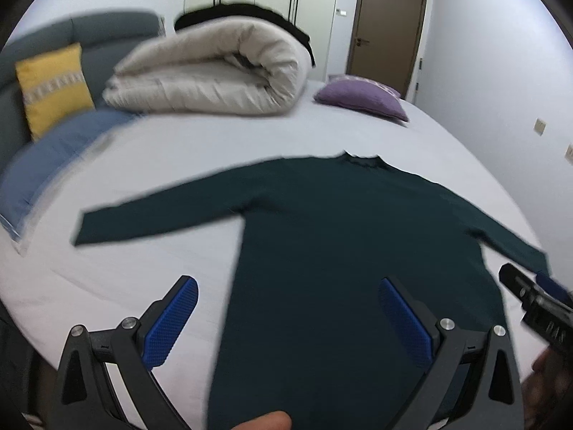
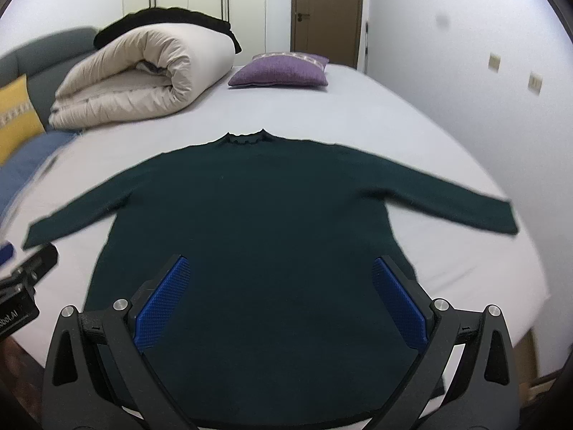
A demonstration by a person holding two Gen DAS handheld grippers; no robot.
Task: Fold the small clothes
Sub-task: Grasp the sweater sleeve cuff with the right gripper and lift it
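A dark green long-sleeved sweater [image 1: 343, 236] [image 2: 272, 215] lies flat on the white bed sheet [image 1: 172, 165] [image 2: 412, 122], collar away from me and both sleeves spread sideways. My left gripper [image 1: 288, 308] hovers open over the sweater's lower left side, blue pads wide apart and empty. My right gripper [image 2: 281, 297] is open above the lower body of the sweater, nothing between its fingers. Each gripper's black body shows at the edge of the other's view.
A rolled cream duvet [image 1: 215, 75] [image 2: 143, 79] with a black item on top lies at the back. A purple cushion [image 1: 361, 96] [image 2: 283, 70], a yellow cushion [image 1: 50, 86] and a blue pillow [image 1: 61, 157] sit around it. A brown door [image 1: 386, 25] stands behind.
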